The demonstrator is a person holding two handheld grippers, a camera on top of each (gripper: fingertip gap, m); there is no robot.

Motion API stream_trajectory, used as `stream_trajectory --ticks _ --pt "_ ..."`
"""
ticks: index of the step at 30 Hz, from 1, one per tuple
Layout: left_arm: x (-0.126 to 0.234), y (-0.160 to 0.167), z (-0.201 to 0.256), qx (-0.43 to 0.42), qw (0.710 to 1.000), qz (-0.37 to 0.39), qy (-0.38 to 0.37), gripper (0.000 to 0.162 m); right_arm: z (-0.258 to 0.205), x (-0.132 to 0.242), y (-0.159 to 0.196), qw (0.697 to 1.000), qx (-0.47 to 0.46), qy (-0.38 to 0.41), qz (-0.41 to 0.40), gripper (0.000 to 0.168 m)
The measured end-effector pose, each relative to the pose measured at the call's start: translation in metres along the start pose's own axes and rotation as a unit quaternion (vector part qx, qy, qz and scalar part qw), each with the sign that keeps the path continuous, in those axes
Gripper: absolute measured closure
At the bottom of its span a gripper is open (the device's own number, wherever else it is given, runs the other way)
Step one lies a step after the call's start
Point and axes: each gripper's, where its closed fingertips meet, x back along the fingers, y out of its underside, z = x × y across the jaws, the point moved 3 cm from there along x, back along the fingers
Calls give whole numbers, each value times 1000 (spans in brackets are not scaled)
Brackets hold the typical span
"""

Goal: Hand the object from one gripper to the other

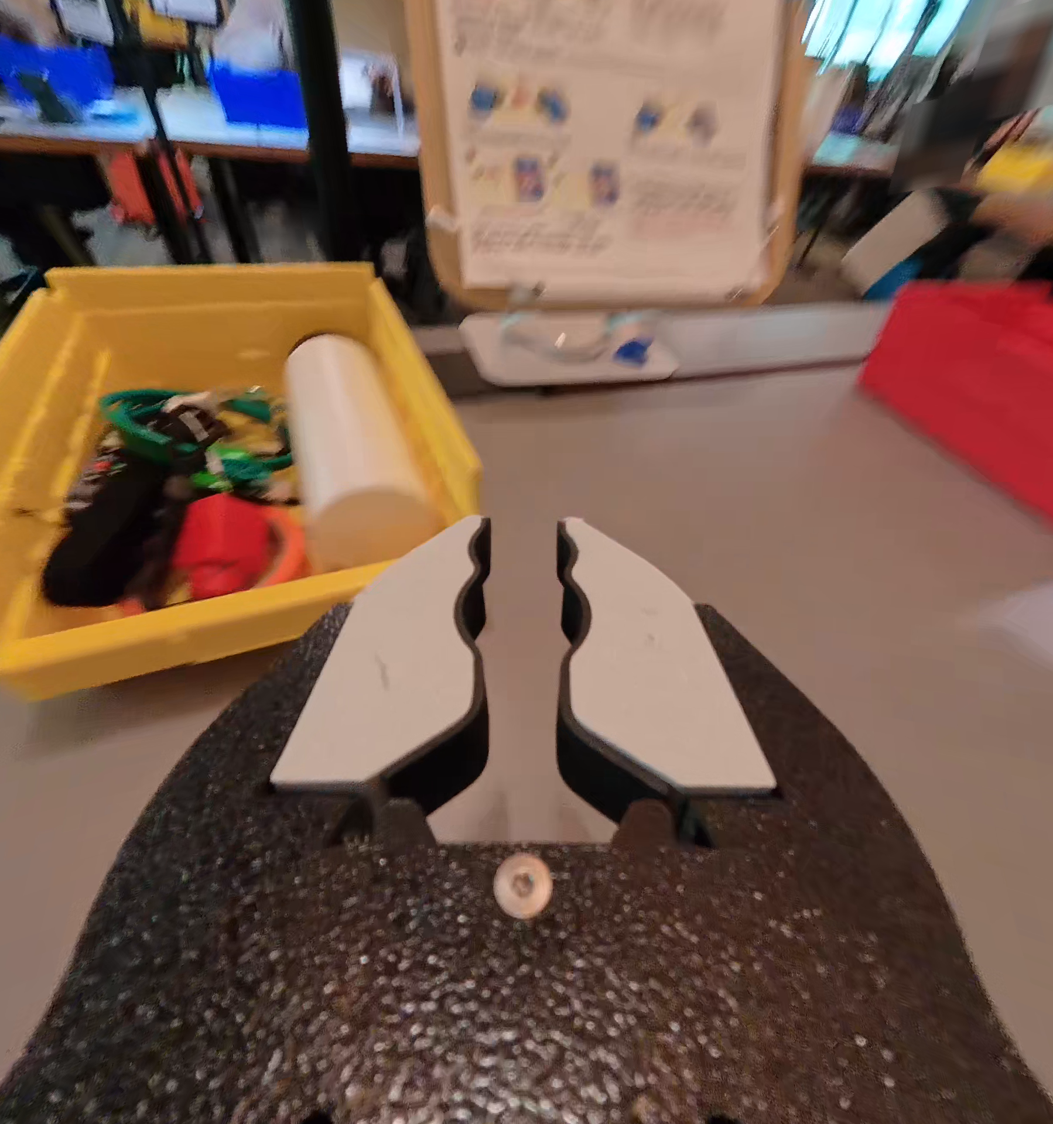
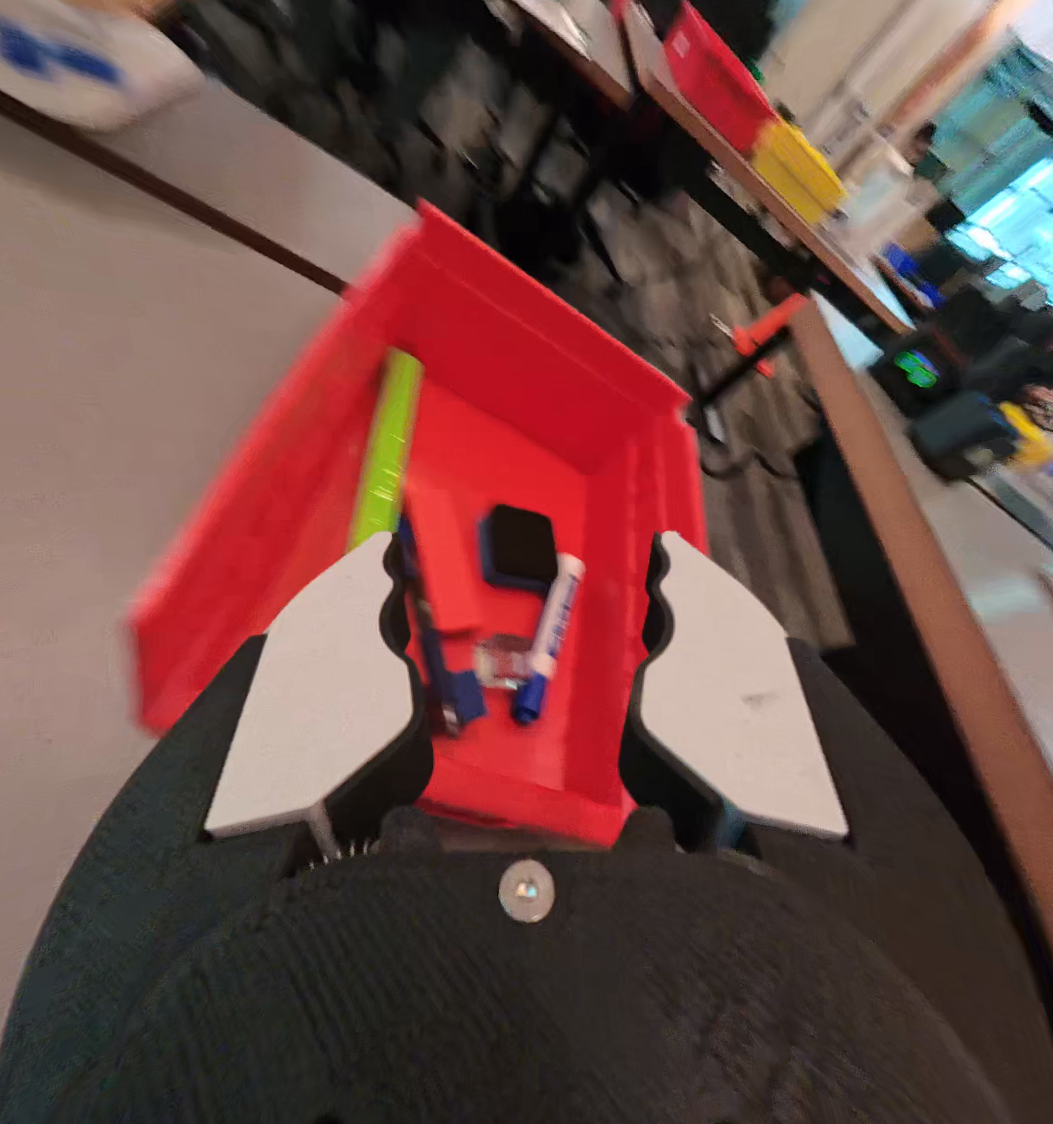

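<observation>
My left gripper [image 1: 524, 529] hovers low over the grey table [image 1: 725, 547], with a narrow gap between its jaws and nothing held. A yellow bin [image 1: 147, 638] stands just left of it, holding a white cylinder [image 1: 353, 450], green and black straps [image 1: 195, 438] and an orange-red item [image 1: 226, 541]. My right gripper [image 2: 524, 547] is wide open and empty above a red bin [image 2: 512, 340]. That bin holds a white marker with a blue cap [image 2: 557, 620], a black and blue eraser [image 2: 521, 541], a lime-green stick [image 2: 390, 444], a blue pen [image 2: 433, 645] and a small clear item [image 2: 500, 663].
The red bin also shows at the right in the left wrist view [image 1: 986, 389]. A wood-framed board with a paper sheet [image 1: 609, 146] stands at the table's far edge behind a white tray [image 1: 573, 353]. The brown edge of another table [image 2: 913, 547] runs past the right gripper. Tip to tip, the grippers are about 60 cm apart.
</observation>
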Motion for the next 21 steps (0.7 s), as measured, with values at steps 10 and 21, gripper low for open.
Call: stream_trajectory --ticks 10,21 --pt "-54 2 -149 -164 913 -347 -137 135 -72 24 -49 980 -8 -157 121 96" --pt "-114 21 -187 -82 892 -422 -140 137 -74 24 -47 974 -26 -182 130 97"
